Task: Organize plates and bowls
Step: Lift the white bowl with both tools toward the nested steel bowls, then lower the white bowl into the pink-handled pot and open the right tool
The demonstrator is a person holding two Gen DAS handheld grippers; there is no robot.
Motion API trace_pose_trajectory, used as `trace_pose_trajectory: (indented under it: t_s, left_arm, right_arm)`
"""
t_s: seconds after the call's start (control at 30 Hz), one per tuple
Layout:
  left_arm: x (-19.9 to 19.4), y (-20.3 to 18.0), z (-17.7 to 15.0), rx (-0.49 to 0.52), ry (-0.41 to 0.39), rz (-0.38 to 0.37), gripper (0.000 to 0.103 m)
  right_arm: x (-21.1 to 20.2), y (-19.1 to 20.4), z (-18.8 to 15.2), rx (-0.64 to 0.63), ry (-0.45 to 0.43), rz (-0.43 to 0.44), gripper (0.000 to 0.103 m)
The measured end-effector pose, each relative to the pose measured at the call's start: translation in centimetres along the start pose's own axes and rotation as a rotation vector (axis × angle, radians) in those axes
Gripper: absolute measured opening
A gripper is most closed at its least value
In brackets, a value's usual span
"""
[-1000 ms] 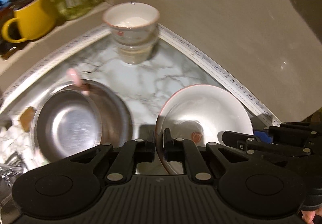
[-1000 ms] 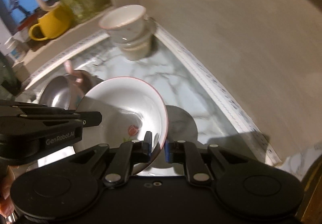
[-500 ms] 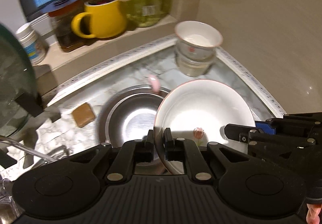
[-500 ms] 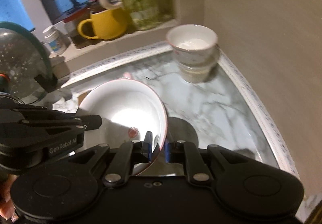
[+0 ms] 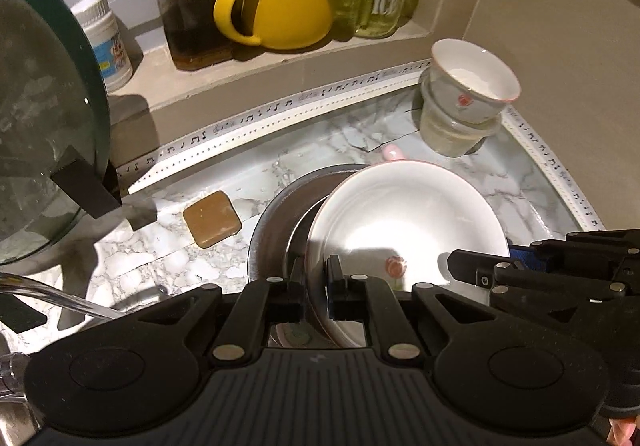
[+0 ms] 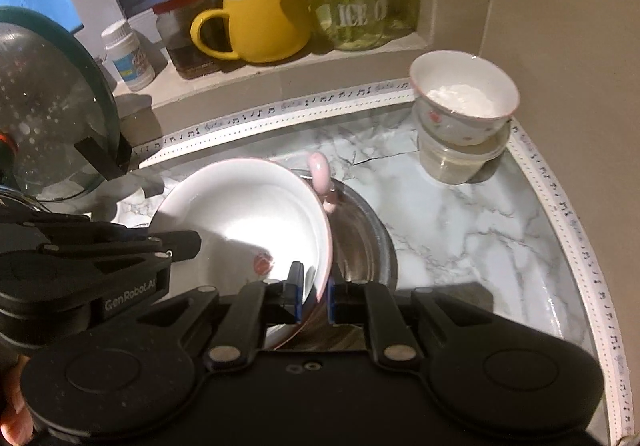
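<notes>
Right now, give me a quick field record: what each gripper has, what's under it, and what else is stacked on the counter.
left gripper: shut on the white bowl's rim
right gripper: shut on the opposite rim of the same bowl
bowl state: tilted, empty, red flower mark inside
below bowl: steel bowls with a pink spoon among them
corner stack: small floral bowl atop a clear container
surface: marble counter

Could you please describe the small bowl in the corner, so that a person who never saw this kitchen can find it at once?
Follow the marble counter to the back corner by the beige wall, right of the windowsill with the yellow mug. There a small white bowl sits on a clear plastic container. Unlike the large white bowl, it is small, with a red flower outside.
</notes>
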State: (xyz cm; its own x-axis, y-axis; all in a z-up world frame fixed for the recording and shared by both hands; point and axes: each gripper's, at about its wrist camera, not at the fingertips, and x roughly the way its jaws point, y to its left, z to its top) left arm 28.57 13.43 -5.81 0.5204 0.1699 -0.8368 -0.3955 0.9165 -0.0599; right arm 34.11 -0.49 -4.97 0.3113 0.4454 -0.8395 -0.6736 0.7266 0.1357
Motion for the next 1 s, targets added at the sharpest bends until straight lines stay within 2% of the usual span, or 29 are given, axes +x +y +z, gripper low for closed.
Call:
trace_pose_trajectory:
  t_s: [0.4,0.77,1.0]
  left_arm:
    - [2.8,1.2,-0.4,-0.025,0.024,-0.021,0.009]
    - [3.3,1.0,-0.9,0.034,0.019,0.022,0.011]
    - [4.0,1.1,-1.0,0.014,0.026,0.017,0.012]
  right_arm:
    - [2.9,1.0,0.2,-0.053,0.055,-0.034,0.013]
    - [3.8,1.8,-0.1,-0.115,0.069,-0.042,0.014]
    - [4.3,1.9,-0.1,-0.118,0.077,-0.046,0.015]
